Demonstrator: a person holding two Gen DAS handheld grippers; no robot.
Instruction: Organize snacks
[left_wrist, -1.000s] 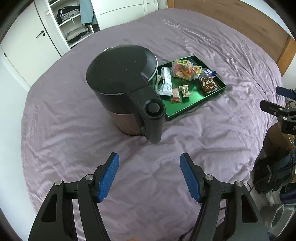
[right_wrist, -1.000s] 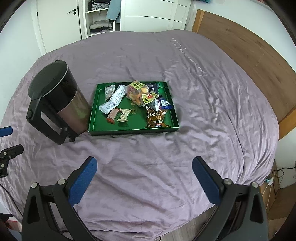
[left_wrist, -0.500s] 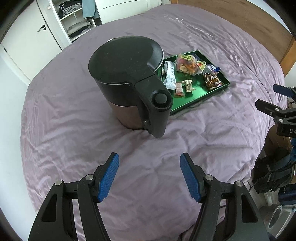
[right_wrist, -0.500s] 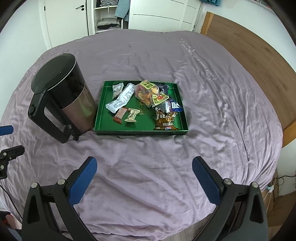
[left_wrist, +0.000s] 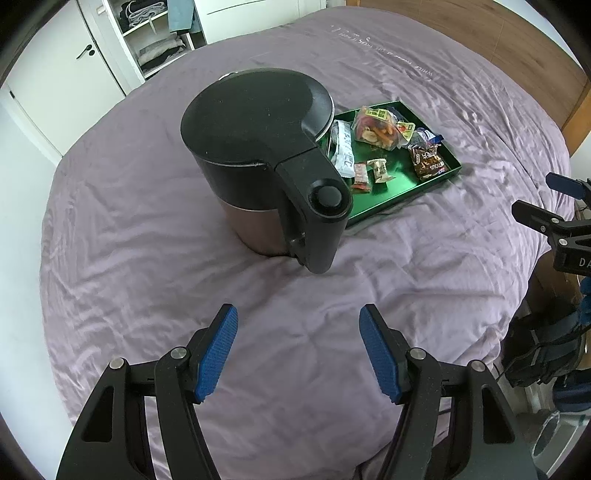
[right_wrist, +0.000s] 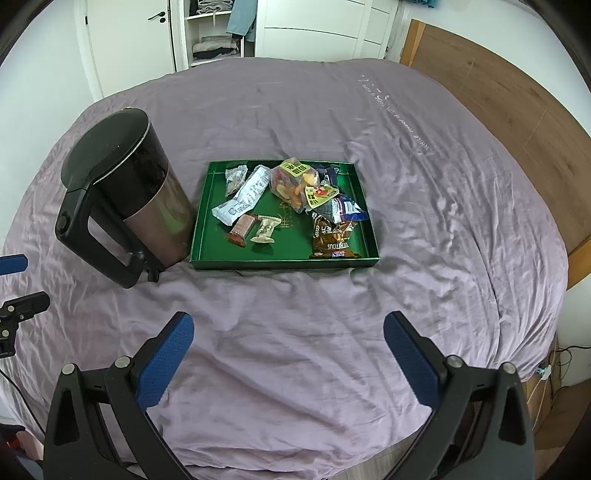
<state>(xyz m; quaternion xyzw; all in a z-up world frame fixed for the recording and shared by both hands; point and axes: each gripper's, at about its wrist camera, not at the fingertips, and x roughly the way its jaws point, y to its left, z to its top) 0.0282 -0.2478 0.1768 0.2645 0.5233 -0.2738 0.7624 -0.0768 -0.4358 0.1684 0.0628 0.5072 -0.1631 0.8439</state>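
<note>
Purple bedspread (right_wrist: 295, 332), green tray (right_wrist: 284, 263) lengthwise toward headboard (right_wrist: 517, 110)

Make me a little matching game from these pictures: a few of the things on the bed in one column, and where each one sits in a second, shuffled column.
Things
1. black kettle
2. brown snack packet
3. clear bag of mixed snacks
4. long white wrapper

Places (seen from the right claw's camera)
A. near right corner of the green tray
B. on the purple bedsheet, just left of the tray
C. middle of the tray toward its far edge
D. lying slantwise in the tray's left half

Pairs: 1-B, 2-A, 3-C, 4-D
</note>
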